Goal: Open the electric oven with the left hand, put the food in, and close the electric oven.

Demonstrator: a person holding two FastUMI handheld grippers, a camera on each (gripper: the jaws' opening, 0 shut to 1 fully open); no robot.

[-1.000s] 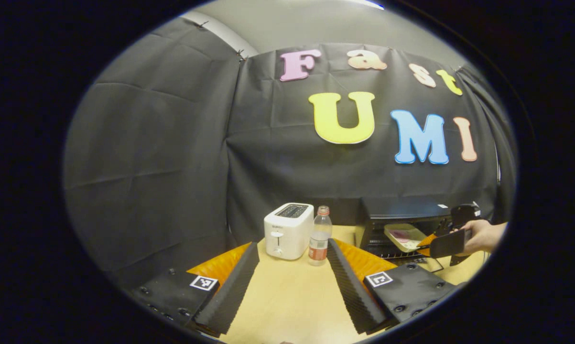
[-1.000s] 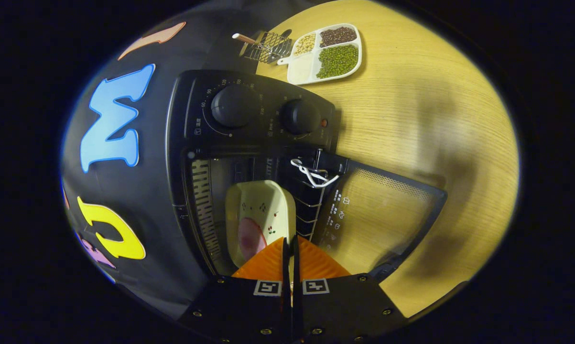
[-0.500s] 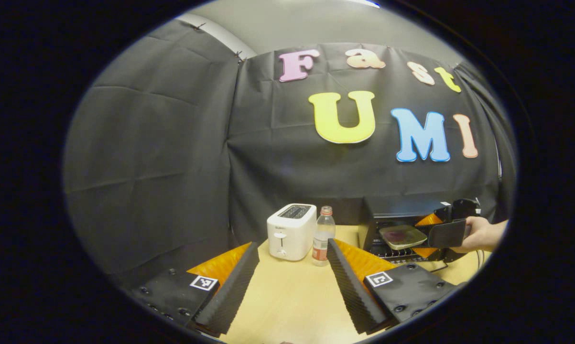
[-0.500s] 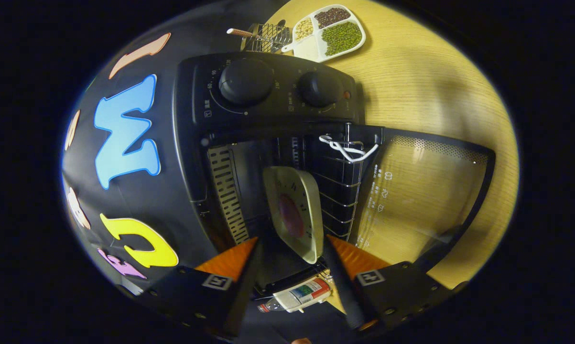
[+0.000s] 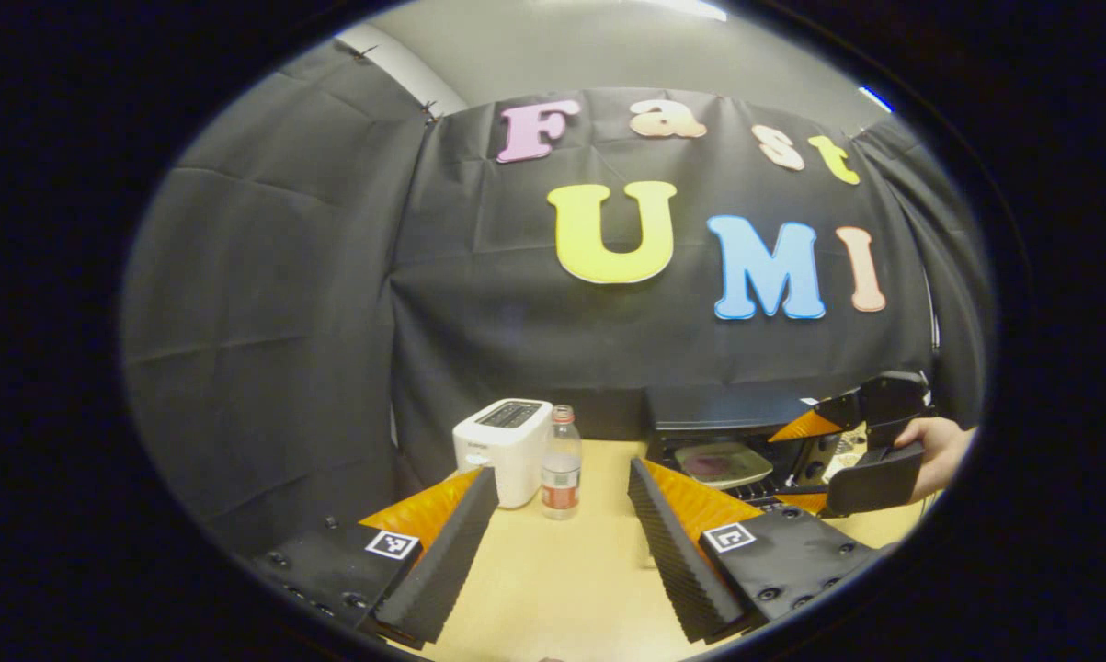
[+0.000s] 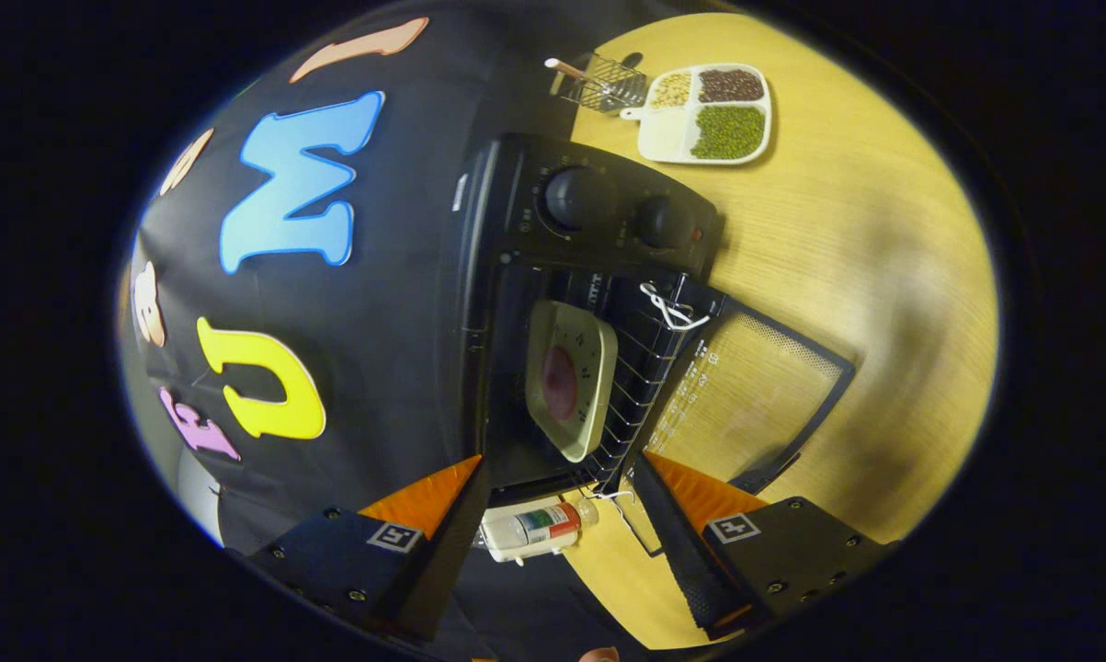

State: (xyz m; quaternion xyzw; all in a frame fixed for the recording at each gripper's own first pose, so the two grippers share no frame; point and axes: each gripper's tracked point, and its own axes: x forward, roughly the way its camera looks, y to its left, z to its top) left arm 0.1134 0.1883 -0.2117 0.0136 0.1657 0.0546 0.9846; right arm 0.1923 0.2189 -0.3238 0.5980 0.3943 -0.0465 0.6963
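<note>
Right gripper view has the right gripper (image 6: pixel 553 552) with its fingers spread wide and nothing between them, and the dish of food (image 6: pixel 569 377) lies ahead of those fingers on the wire rack (image 6: pixel 640 382) inside the electric oven (image 6: pixel 598 276). The oven door (image 6: pixel 746 395) hangs fully open, ahead and to the right of the fingers, flat above the table (image 6: pixel 865 276). The near edge of the dish seems close to the front of the rack, so a door swung up hard could strike it or jolt the rack; I cannot tell how far in it sits. Left gripper view has the left gripper (image 5: pixel 562 542), likewise spread and empty, low over the table, with the toaster (image 5: pixel 505 449) and the bottle (image 5: pixel 561 462) just beyond its fingers and the oven well off to their right, where the other gripper is held by a hand (image 5: pixel 934 450) at the oven mouth. Closing looks like the step left. Crossing to the door, the left gripper could topple the bottle, or the two grippers could meet at the door if the right one lingers there. A white cord (image 6: pixel 670 308) at the hinge side might also snag.
</note>
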